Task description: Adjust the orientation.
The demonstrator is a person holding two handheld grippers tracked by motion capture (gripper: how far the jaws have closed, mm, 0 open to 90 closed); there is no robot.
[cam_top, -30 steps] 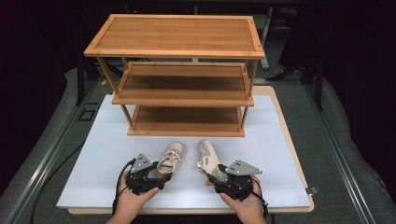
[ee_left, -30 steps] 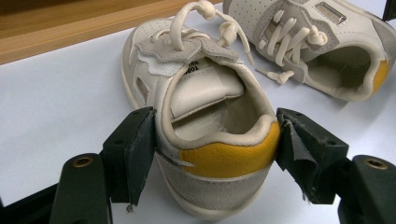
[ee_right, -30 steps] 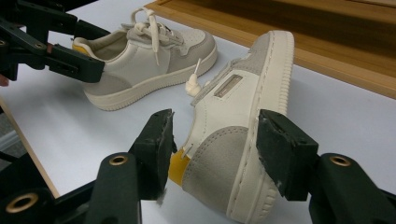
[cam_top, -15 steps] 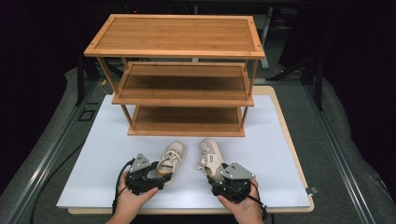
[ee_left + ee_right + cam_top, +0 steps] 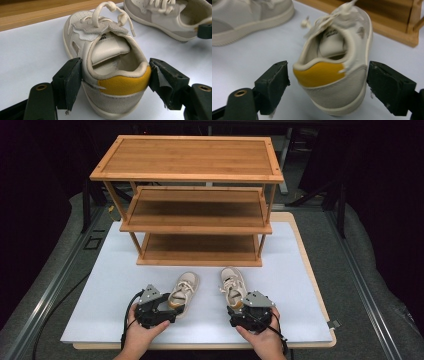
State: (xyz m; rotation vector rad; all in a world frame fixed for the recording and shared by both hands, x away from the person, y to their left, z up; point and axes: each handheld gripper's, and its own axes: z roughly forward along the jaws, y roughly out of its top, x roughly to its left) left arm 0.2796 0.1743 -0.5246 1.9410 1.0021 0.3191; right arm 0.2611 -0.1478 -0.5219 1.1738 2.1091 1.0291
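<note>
Both hands lie low: left claw (image 5: 167,306) pinches left shoe's (image 5: 183,292) heel; right claw (image 5: 239,310) straddles right shoe's (image 5: 233,286) heel, spread.

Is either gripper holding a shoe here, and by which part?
The left gripper has the left shoe pinched across its heel. The right gripper straddles the right shoe's heel, jaws still apart.

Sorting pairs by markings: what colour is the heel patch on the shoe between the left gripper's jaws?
Mustard yellow heel patch on a cream shoe, clearest in the left gripper view.
</note>
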